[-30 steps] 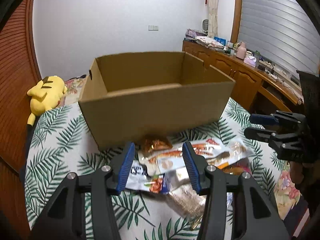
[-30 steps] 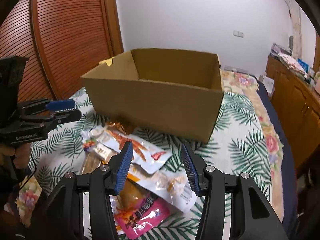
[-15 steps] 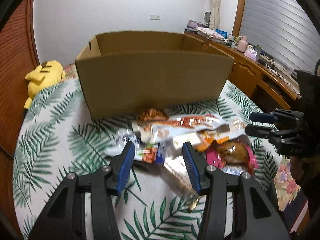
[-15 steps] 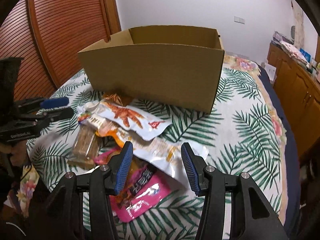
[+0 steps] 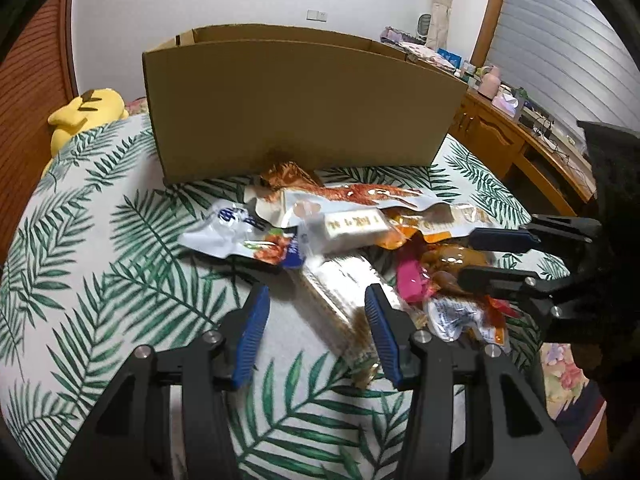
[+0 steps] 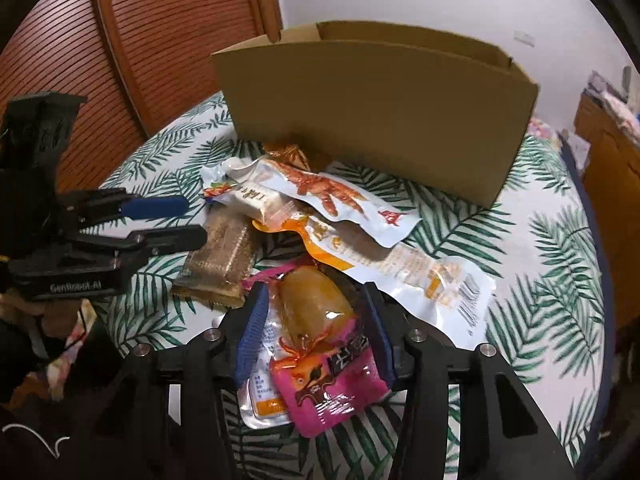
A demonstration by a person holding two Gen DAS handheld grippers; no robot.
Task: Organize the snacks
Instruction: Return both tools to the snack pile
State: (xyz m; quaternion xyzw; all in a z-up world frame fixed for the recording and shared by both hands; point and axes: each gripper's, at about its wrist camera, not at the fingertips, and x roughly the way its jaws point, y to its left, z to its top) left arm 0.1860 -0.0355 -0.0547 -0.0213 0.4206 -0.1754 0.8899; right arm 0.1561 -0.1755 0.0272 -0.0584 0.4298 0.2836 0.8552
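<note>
I've brought both grippers lower than a second ago: my left gripper (image 5: 316, 320) straddles the biscuit pack (image 5: 340, 300), my right gripper (image 6: 316, 320) straddles the pink pouch (image 6: 324, 344), fingers spread, gripping nothing; the box (image 6: 376, 120) stands beyond.

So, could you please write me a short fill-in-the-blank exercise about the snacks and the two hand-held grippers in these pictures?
1. The right hand-held gripper straddles a snack packet whose wrapper is ____.
2. Behind the snack pile stands an open ____ box.
3. The left hand-held gripper is open around a clear-wrapped pack of ____.
4. The yellow plush toy lies to the ____ of the box in the left wrist view.

Missing words: pink; cardboard; crackers; left
</note>
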